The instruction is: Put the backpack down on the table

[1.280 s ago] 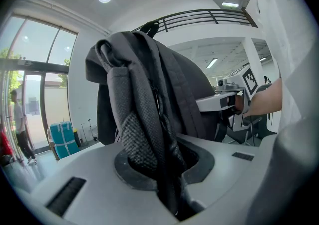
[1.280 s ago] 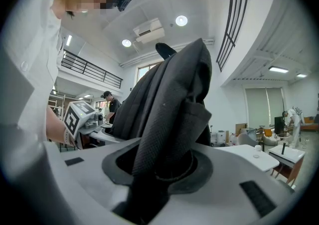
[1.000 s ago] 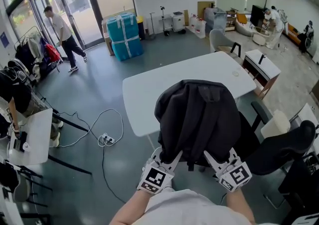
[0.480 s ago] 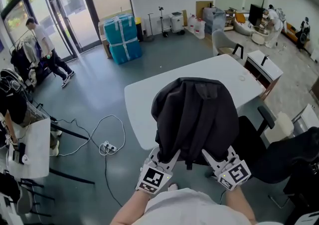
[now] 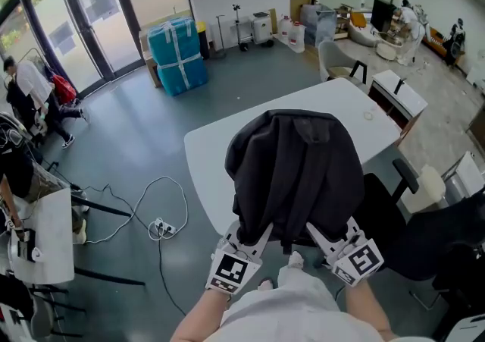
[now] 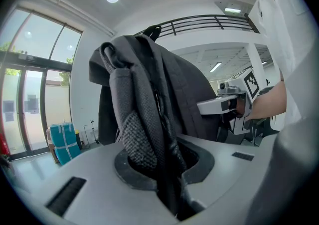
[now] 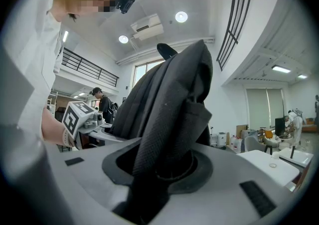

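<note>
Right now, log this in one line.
backpack held up near table | left gripper shut on backpack | right gripper shut on backpack

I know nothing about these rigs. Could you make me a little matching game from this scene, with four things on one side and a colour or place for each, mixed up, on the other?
Things:
1. backpack
2. table
3. strapped bundle
4. power strip

Descriptions:
A. white
B. lying on the floor, cable attached
C. black, clamped in the left gripper and right gripper
D. teal, near the glass doors

Pairs: 1-C, 2-A, 3-D, 4-B
</note>
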Demonstrator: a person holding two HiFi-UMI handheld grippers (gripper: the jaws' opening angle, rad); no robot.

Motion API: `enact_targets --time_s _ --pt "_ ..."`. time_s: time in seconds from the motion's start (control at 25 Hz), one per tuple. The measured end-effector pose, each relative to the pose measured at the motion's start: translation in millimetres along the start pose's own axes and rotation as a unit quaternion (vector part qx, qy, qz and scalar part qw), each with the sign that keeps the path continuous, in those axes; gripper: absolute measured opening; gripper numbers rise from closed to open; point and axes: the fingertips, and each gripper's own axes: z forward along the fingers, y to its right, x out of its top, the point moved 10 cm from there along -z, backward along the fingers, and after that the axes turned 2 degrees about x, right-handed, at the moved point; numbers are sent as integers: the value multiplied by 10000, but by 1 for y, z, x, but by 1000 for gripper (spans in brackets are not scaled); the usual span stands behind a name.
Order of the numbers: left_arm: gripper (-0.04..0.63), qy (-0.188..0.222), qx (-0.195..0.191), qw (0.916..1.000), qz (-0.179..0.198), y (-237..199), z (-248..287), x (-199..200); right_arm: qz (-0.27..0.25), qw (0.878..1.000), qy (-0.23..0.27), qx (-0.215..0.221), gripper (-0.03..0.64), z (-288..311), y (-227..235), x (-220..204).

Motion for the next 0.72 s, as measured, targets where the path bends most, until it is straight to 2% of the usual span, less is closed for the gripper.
enact_targets --time_s 0.32,0.72 --pt "83 -20 85 10000 -20 -33 47 7 34 9999 2 104 144 35 52 0" --pt "83 10 237 9997 23 -86 140 37 -18 9996 110 242 144 89 155 14"
